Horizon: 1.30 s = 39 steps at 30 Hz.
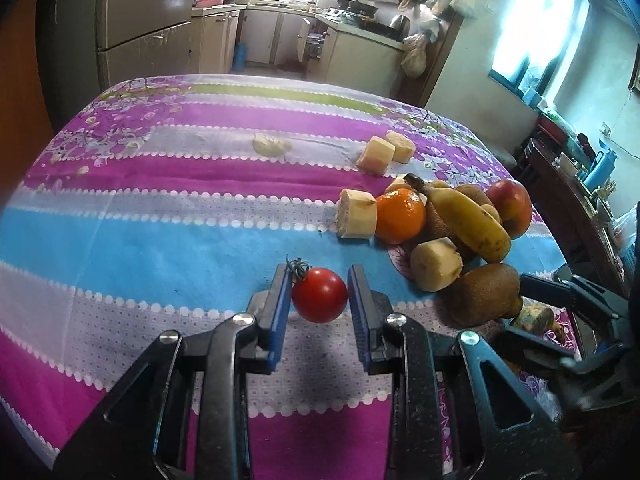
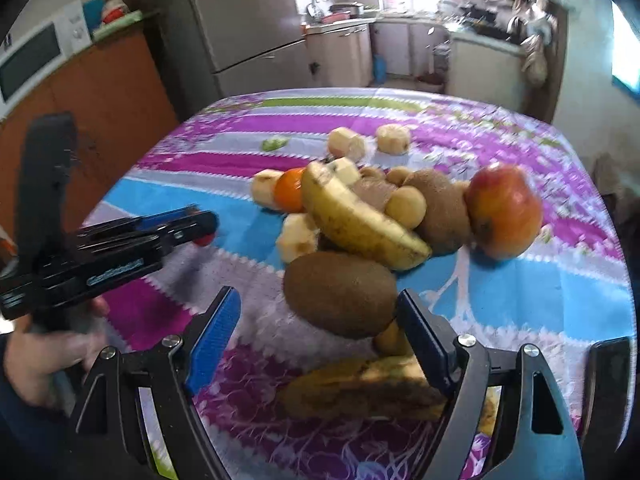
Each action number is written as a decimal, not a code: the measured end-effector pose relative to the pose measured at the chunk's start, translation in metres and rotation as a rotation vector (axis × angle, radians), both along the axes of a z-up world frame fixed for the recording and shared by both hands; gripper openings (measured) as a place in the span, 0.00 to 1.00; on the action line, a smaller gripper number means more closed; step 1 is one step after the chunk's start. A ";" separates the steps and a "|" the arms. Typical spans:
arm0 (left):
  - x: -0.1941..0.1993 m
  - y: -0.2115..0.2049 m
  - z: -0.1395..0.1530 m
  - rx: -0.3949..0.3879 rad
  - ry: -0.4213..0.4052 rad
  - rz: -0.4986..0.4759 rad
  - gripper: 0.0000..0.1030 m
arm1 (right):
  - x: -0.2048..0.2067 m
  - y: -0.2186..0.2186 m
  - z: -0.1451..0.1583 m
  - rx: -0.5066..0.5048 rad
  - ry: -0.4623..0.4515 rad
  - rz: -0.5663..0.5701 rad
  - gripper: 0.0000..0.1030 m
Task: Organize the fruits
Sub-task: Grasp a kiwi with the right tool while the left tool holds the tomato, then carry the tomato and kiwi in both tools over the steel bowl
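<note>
My left gripper [image 1: 319, 280] is shut on a red cherry tomato [image 1: 319, 295] with a green stem, held just over the striped tablecloth [image 1: 140, 240]. A fruit heap lies to its right: an orange [image 1: 400, 216], a banana [image 1: 468, 220], an apple [image 1: 512, 206], a kiwi [image 1: 480, 294] and peeled pale chunks [image 1: 356, 214]. In the right wrist view my right gripper [image 2: 316, 294] stands open, with the near kiwi [image 2: 340, 294] just ahead of its fingertips and close to the right pad. Behind it lie the banana [image 2: 360, 220] and the apple [image 2: 504, 212]. A browned banana [image 2: 360, 388] lies under the jaws.
Two more peeled chunks [image 1: 386, 152] and a pale green piece [image 1: 270, 145] lie farther back on the cloth. A person's hand [image 2: 48, 356] holds the left tool [image 2: 120, 248]. A fridge [image 1: 148, 20], kitchen counters and a cluttered side shelf [image 1: 580, 184] surround the table.
</note>
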State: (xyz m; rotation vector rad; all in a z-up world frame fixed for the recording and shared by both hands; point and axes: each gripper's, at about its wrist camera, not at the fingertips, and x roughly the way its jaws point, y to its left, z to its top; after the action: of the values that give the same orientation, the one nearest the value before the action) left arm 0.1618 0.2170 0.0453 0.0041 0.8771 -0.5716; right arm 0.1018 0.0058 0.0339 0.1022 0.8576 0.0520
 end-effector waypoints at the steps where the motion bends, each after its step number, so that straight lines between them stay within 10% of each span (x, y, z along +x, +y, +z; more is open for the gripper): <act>1: 0.000 0.000 0.000 -0.005 0.003 0.002 0.28 | 0.002 0.001 -0.001 -0.024 0.000 -0.021 0.81; 11: 0.000 0.000 -0.001 -0.023 0.014 -0.001 0.28 | 0.010 0.010 -0.017 -0.138 0.015 -0.023 0.66; 39: 0.014 -0.008 -0.012 -0.001 0.053 -0.016 0.45 | -0.046 0.000 0.019 0.072 -0.084 0.114 0.66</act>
State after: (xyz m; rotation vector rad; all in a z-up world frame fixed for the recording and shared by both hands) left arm 0.1757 0.2092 0.0332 -0.0055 0.9290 -0.5890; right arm 0.0554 0.0062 0.0529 0.1176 0.7771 0.1930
